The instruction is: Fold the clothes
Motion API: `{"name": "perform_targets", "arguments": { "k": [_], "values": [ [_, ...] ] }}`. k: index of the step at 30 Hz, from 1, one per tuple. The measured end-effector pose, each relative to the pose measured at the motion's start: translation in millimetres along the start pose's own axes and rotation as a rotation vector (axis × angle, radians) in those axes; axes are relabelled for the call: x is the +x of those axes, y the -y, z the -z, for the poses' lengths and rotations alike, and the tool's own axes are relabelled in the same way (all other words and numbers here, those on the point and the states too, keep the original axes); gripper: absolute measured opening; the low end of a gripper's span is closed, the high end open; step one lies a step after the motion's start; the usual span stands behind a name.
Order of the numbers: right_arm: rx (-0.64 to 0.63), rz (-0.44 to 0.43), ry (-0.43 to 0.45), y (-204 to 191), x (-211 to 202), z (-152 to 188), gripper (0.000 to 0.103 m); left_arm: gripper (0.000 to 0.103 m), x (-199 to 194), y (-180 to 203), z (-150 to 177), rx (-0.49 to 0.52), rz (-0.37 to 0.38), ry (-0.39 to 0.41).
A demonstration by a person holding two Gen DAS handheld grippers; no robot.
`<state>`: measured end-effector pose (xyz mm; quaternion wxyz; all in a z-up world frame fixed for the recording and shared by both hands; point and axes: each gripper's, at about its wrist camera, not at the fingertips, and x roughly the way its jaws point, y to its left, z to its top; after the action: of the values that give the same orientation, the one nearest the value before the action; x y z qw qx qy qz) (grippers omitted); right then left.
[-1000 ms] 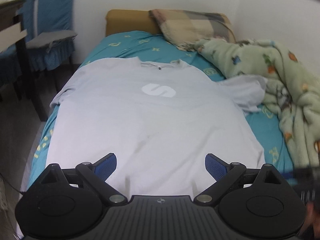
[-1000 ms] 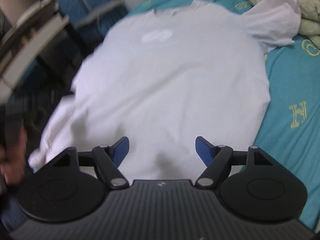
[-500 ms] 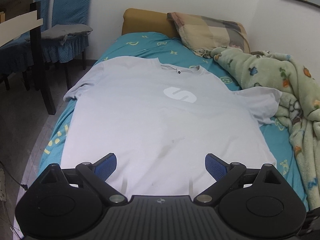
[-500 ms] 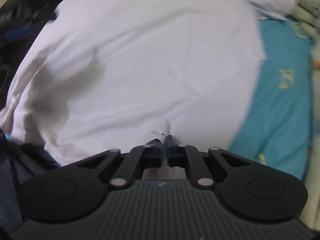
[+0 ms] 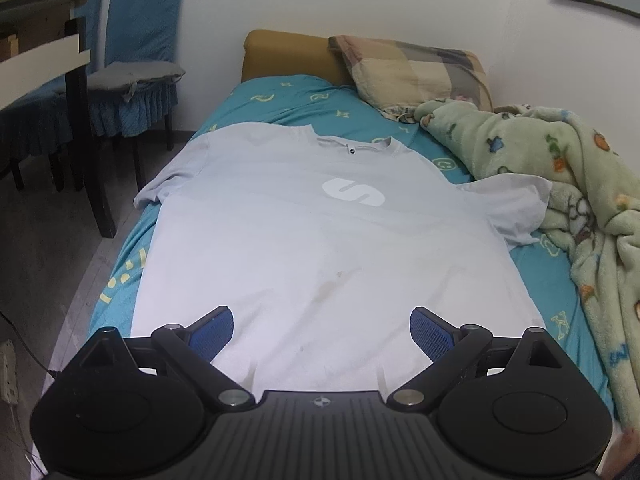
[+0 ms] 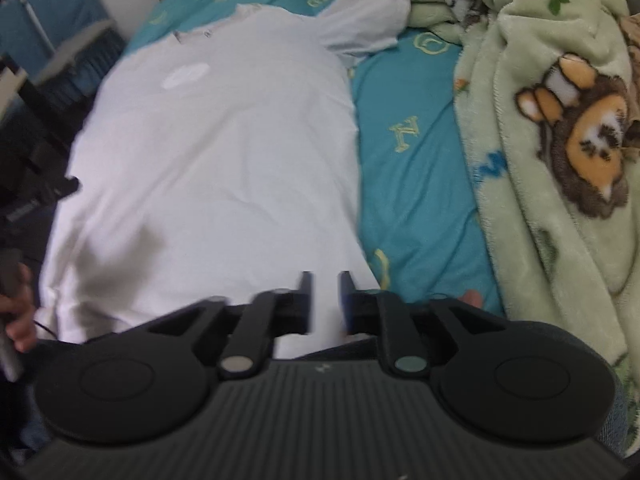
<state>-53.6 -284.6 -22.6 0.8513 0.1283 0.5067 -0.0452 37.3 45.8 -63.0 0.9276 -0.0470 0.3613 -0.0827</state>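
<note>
A pale grey T-shirt (image 5: 320, 248) with a white S logo lies flat, front up, on the teal bed sheet (image 5: 280, 100), collar at the far end. My left gripper (image 5: 322, 328) hovers over the shirt's near hem, fingers spread wide with nothing between them. In the right wrist view, which is blurred, the same T-shirt (image 6: 216, 152) fills the left half. My right gripper (image 6: 325, 292) sits at the near right corner of the hem. Its jaws stand a narrow gap apart, with white cloth showing between them.
A green animal-print blanket (image 5: 580, 200) is heaped along the bed's right side, touching the shirt's right sleeve (image 5: 516, 208). A plaid pillow (image 5: 416, 72) lies at the head. Blue-covered chairs (image 5: 136, 52) and a table stand left of the bed. A hand (image 6: 16, 320) shows at the left edge.
The right gripper shut on the shirt's near hem half a second ago; now its jaws stand slightly apart and it has shifted right. The left gripper stayed open and drifted slightly.
</note>
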Motion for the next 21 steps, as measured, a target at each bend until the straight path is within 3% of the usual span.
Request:
{"name": "perform_targets", "arguments": {
  "k": [1,2,3,7,15,21],
  "values": [
    [0.013,-0.012,0.031,0.3,-3.0,-2.0,0.057,0.096,-3.4,1.8,0.4,0.005,0.000,0.010],
    [0.027,-0.023,0.063,0.7,-6.1,-4.1,0.078,0.097,-6.5,3.4,0.4,0.007,0.001,0.020],
    [0.040,-0.034,0.095,1.0,-9.1,-6.2,0.083,0.097,-9.9,4.6,0.4,0.008,0.004,0.030],
    [0.080,-0.100,0.205,5.1,-7.4,-24.2,0.082,0.097,-23.5,13.0,-3.3,0.030,0.018,0.083],
    [0.074,-0.138,0.482,-12.2,30.1,-79.5,0.082,0.098,-42.2,32.4,-27.1,0.046,0.044,0.166],
    [-0.060,-0.181,0.633,-28.7,51.2,-87.7,0.082,0.100,-43.6,48.6,-39.8,0.098,0.030,0.237]
  ]
}}
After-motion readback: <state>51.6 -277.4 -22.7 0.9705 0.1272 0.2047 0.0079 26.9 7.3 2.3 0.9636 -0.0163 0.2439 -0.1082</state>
